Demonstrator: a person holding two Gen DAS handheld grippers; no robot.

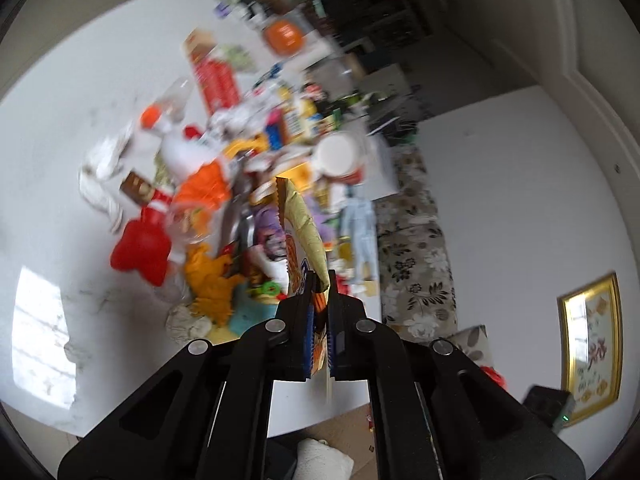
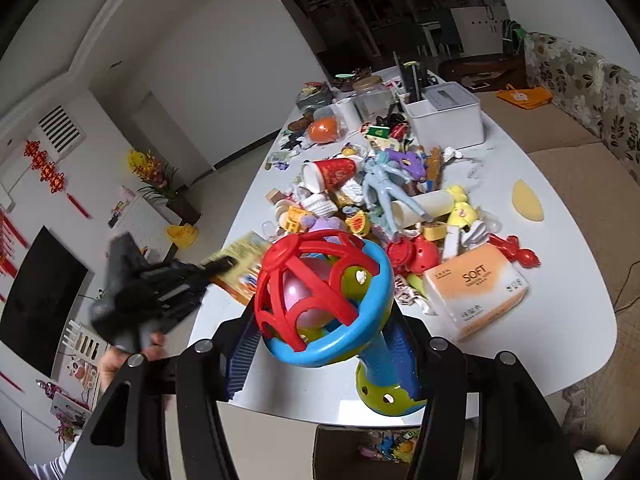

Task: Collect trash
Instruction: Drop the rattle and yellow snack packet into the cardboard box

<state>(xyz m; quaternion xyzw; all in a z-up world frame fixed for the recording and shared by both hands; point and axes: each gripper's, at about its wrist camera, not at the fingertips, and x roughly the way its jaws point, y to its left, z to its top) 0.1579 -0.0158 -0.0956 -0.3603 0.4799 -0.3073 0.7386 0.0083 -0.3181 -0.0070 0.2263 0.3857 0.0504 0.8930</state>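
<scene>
My left gripper (image 1: 321, 284) is shut on the lower end of a yellow and orange snack wrapper (image 1: 300, 220) with a saw-tooth edge, which sticks up above the blurred pile. In the right wrist view this gripper (image 2: 224, 266) shows blurred at the left with the same wrapper (image 2: 244, 252) over the table's left edge. My right gripper (image 2: 324, 320) is shut on a toy rattle (image 2: 320, 292) with a red cage, blue ring, blue handle and green ball end. A heap of toys, cups and wrappers (image 2: 360, 200) covers the white table (image 2: 560, 280).
An orange tissue pack (image 2: 476, 288) lies right of the rattle, a red paper cup (image 2: 332, 174) in the heap, a white box (image 2: 444, 116) at the far end. A cardboard box (image 2: 340, 452) with small items sits below the near edge. A floral sofa (image 2: 580, 76) stands to the right.
</scene>
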